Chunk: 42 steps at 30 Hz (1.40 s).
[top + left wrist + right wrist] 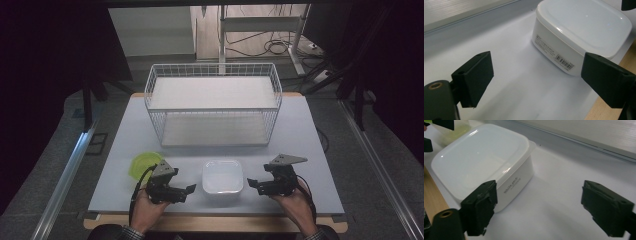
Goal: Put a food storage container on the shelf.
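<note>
Black left tongs [190, 189] and right tongs [252, 184], both gaping wide, flank the white container [222, 176].

The box [222, 176] is smooth white plastic, its lid faintly glossy, with a paper barcode label [564, 63] on one side. Left of the box lies a translucent green plastic lid [144, 164]. Behind the box stands a white wire basket [213, 102] — thin coated metal. The tabletop [305, 129] is matt white, edged in bare wood.
</note>
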Each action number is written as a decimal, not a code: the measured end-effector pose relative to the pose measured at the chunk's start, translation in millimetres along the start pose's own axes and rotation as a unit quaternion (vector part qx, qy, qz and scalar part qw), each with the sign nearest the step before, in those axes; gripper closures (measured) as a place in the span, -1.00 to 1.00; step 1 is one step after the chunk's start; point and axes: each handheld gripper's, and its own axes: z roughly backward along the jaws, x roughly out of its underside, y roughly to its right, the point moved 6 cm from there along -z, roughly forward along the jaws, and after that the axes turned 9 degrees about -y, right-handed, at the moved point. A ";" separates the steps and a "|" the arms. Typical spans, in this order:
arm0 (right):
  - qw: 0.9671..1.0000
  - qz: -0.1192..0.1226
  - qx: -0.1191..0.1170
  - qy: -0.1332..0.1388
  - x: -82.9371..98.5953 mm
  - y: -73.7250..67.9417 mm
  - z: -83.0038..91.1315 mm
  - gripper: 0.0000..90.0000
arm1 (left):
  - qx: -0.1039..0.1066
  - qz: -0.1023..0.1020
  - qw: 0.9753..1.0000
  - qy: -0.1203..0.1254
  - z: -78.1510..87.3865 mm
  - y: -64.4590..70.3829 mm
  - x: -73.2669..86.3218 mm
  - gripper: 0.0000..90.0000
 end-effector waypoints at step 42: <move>0.985 -0.080 -0.128 -0.085 -24.3 -26.6 -22.1 0.13 | 0.155 0.033 0.986 -0.060 -31.1 22.0 -29.6 -0.34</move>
